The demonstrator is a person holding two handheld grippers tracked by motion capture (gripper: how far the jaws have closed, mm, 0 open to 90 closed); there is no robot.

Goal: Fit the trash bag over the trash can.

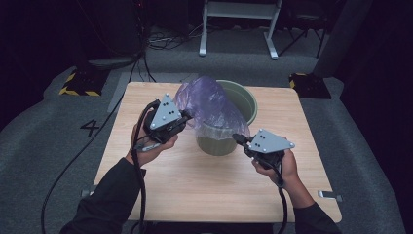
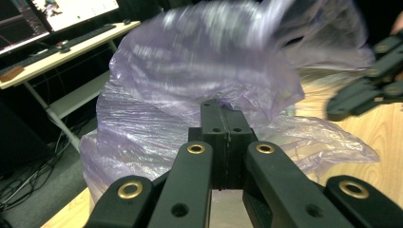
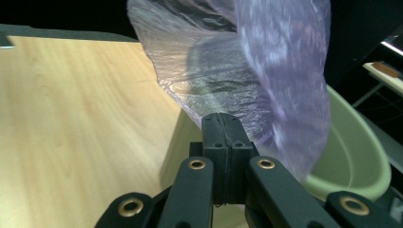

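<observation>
High view. We see a thin, translucent purple plastic bag [image 1: 209, 105] draped over the near rim of a pale green round plastic bin [image 1: 238, 105], which sits toward the far middle of the light wooden table [image 1: 185, 175]. The bag billows upward and leans to the left of the bin's mouth. The left gripper [image 1: 187, 118] sits at the bag's left flank, the right gripper [image 1: 237, 138] at its near right edge, just in front of the bin wall. The two hold points are spread across the bin's near rim, so the film between them runs roughly left to right. The open mouth of the bin lies beyond and to the right of both grippers.

Left gripper view. The jaws are pressed together on a fold of the purple film, which bunches up right at the tips. The bag rises above and ahead of this gripper; it is motion-blurred at the top. The right gripper's black linkage appears at the right edge, near.

Right gripper view. The jaws here are also pinched together, with the bag's lower edge caught at the tips. The film rises up and away from the gripper; the bin's green rim curves off to the right, close by.

Judgement: we think the bag's opening must be carried away from the person and down over the rim; the right gripper is nearer the rim.
</observation>
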